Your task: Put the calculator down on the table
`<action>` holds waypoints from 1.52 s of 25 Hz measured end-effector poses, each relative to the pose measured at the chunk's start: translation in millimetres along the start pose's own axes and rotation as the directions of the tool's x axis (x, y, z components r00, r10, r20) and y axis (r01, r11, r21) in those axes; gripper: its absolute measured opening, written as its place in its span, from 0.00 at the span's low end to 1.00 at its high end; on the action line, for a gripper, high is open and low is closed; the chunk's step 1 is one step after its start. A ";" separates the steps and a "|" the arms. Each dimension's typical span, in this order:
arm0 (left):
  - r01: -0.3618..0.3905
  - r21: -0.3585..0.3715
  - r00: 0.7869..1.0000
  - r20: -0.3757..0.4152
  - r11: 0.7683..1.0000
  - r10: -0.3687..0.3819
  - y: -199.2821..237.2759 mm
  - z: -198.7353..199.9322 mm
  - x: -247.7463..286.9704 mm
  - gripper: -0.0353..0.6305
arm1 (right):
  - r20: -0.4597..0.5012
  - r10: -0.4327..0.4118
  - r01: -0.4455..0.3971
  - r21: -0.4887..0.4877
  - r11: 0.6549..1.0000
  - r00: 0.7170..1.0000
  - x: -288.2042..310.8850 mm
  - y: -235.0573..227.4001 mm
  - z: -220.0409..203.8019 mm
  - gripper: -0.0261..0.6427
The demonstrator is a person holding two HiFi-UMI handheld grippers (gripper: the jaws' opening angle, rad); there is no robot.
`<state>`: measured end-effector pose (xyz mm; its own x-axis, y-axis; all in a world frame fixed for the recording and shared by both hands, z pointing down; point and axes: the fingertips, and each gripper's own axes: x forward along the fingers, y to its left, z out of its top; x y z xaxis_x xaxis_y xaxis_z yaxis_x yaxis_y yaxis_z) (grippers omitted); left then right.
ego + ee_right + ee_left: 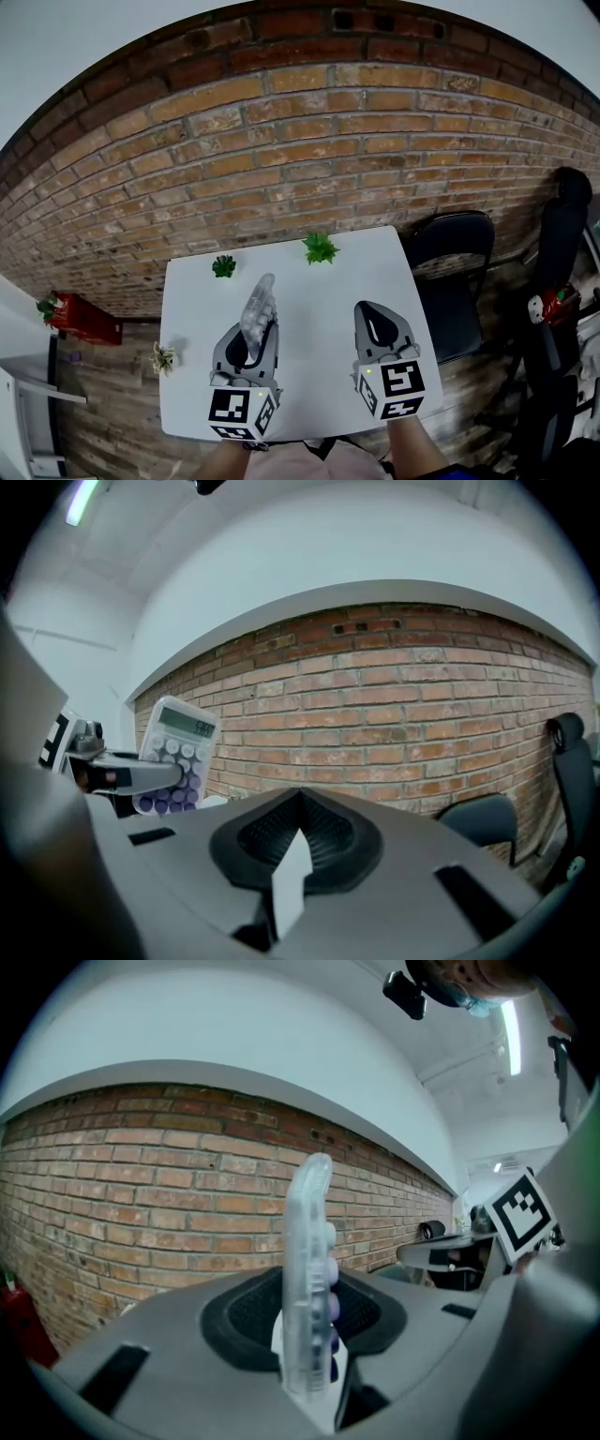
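Note:
A pale translucent calculator [259, 312] with purple keys stands on edge between the jaws of my left gripper [251, 337], above the white table [314, 281]. In the left gripper view the calculator [309, 1269] rises edge-on, and both black pads press on its lower end. From the right gripper view I see the calculator's face [175, 752], display uppermost, with a left finger across its keys. My right gripper [373, 321] hovers over the table's right half, a little apart from the left one. Its jaws meet with nothing between them.
Small green plants stand at the table's far edge [223, 266] [320, 247], and another at its left edge [163, 357]. A black chair [457, 267] stands right of the table, against the brick wall [309, 141]. A red object [84, 319] lies on the floor at the left.

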<state>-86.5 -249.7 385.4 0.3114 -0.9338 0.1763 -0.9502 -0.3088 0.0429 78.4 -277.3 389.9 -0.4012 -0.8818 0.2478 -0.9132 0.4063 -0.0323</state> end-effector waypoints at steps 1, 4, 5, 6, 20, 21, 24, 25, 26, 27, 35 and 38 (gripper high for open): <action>0.003 -0.011 1.000 -0.018 1.000 -0.003 3.6 -8.3 1.4 0.26 | -0.009 0.002 -0.002 0.000 1.000 1.000 3.4 3.2 -2.7 0.04; 0.005 -0.043 0.997 -0.075 0.999 -0.008 13.9 -33.3 4.6 0.26 | -0.040 0.009 -0.009 0.005 1.000 0.999 11.8 12.3 -12.4 0.04; 0.005 -0.054 0.995 -0.095 0.999 -0.010 16.4 -42.0 5.3 0.26 | -0.051 0.011 -0.010 0.007 1.000 0.999 13.7 14.8 -16.6 0.04; 0.006 -0.065 0.993 -0.116 0.998 -0.014 18.4 -51.0 6.1 0.26 | -0.064 0.012 -0.011 0.010 1.000 0.998 15.3 16.9 -21.4 0.04; -0.037 -0.358 0.920 -0.376 0.933 -0.108 37.5 -189.9 11.0 0.26 | -0.219 -0.022 0.030 0.035 0.999 0.976 26.8 26.4 -88.2 0.04; -0.045 -0.398 0.918 -0.379 0.916 -0.120 38.1 -193.5 11.1 0.26 | -0.217 -0.023 0.031 0.035 0.999 0.976 26.4 25.9 -86.9 0.04; -0.046 -0.430 0.901 -0.409 0.901 -0.149 39.1 -203.0 13.2 0.26 | -0.211 -0.030 0.038 0.034 0.999 0.977 26.3 23.2 -83.8 0.04; -0.045 -0.432 0.892 -0.424 0.901 -0.158 39.5 -206.9 14.1 0.26 | -0.211 -0.032 0.040 0.034 0.999 0.977 26.6 22.5 -83.5 0.04; -0.047 -0.436 0.883 -0.439 0.899 -0.167 40.3 -210.9 14.7 0.26 | -0.212 -0.034 0.042 0.034 0.999 0.977 26.8 22.1 -83.3 0.04; -0.049 -0.438 0.875 -0.453 0.898 -0.173 41.6 -214.8 15.0 0.26 | -0.212 -0.035 0.043 0.034 0.998 0.977 27.0 22.0 -83.1 0.04; -0.069 -0.399 0.795 -0.575 0.915 -0.191 51.4 -237.0 17.5 0.26 | -0.208 -0.042 0.049 0.032 0.998 0.977 29.9 16.9 -79.2 0.04; -0.092 -0.418 0.792 -0.581 0.904 -0.188 55.4 -238.5 19.8 0.26 | -0.209 -0.039 0.047 0.032 0.998 0.977 33.6 16.1 -79.3 0.04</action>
<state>-136.4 -242.2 625.8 0.4171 -0.5761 0.7030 -0.8935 -0.1180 0.4334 56.0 -281.4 474.5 -0.3414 -0.8274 0.4459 -0.9327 0.3571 -0.0513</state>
